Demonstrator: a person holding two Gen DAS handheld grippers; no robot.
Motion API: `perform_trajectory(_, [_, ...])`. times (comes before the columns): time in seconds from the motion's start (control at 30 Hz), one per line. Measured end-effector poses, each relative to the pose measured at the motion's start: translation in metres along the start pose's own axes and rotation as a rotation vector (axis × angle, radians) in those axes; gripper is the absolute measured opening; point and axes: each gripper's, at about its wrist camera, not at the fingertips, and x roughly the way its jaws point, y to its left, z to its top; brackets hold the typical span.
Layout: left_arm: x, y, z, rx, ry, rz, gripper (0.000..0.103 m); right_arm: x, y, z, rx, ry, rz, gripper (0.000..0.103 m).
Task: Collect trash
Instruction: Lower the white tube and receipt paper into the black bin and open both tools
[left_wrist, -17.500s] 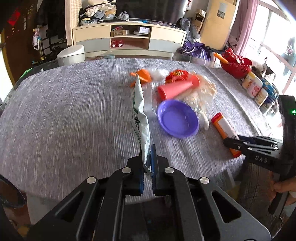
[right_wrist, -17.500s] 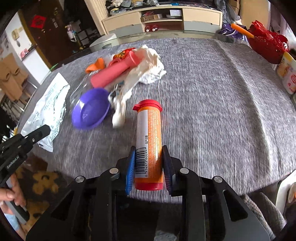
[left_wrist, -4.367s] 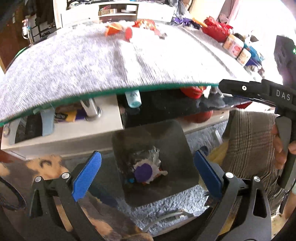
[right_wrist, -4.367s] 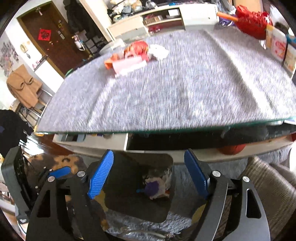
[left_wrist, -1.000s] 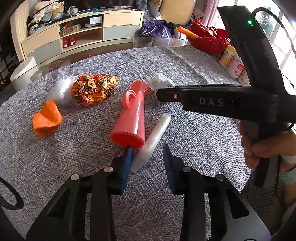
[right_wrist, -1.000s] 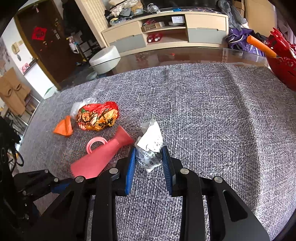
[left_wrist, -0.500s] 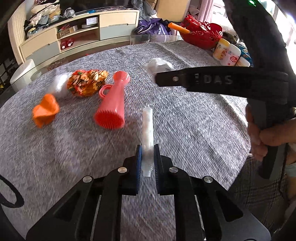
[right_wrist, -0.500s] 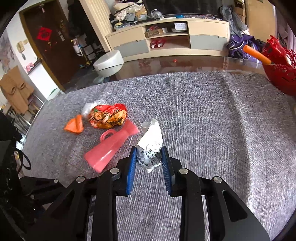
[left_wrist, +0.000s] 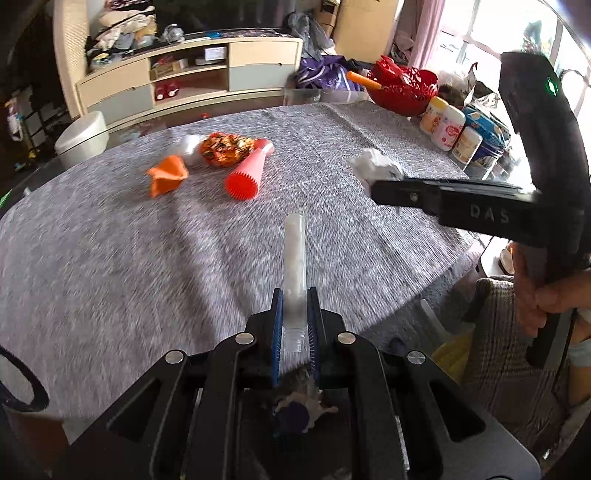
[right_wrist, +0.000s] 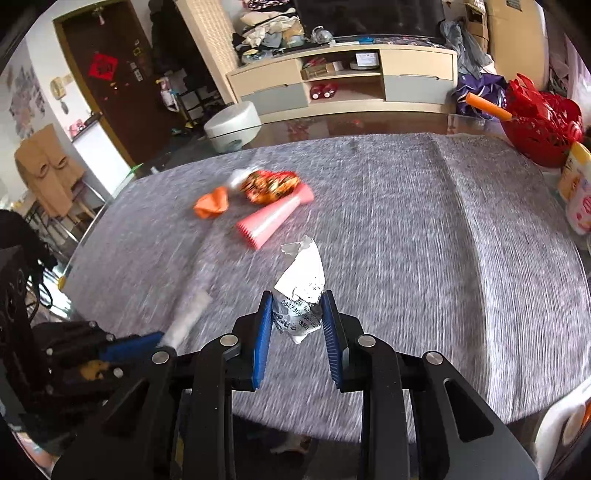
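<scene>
both grippers have lifted back from the litter since a second ago. left gripper pinches a clear plastic tube above the grey table; right gripper clamps a crumpled paper wrapper. pink cone, orange scrap and foil packet lie on the table.

Red basket, jars, cabinet

You're in a cluttered home living room: beyond your jaws a grey-clothed table, behind it a media cabinet and door.
</scene>
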Motion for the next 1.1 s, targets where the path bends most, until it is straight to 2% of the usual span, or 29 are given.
perform_trajectory(0.3, [-0.030,-0.004,-0.050,-0.080,-0.009,0.005,0.011,-0.029,0.027,-0.051,-0.019,0.008,0.031,0.028])
perform_trajectory(0.53, [-0.030,-0.014,-0.093,-0.116,0.024,-0.010,0.011,-0.024,0.033,-0.092,0.003,0.065,0.048,0.028])
perform_trajectory(0.83, [0.002,-0.014,-0.147,-0.174,0.126,0.009,0.011,0.017,0.035,-0.149,0.067,0.204,0.075,0.028])
perform_trajectory(0.97, [0.023,-0.008,-0.161,-0.195,0.183,0.015,0.011,0.041,0.039,-0.171,0.082,0.271,0.069,0.028])
perform_trajectory(1.1, [0.036,-0.003,-0.170,-0.204,0.222,0.010,0.011,0.060,0.036,-0.178,0.094,0.320,0.060,0.028])
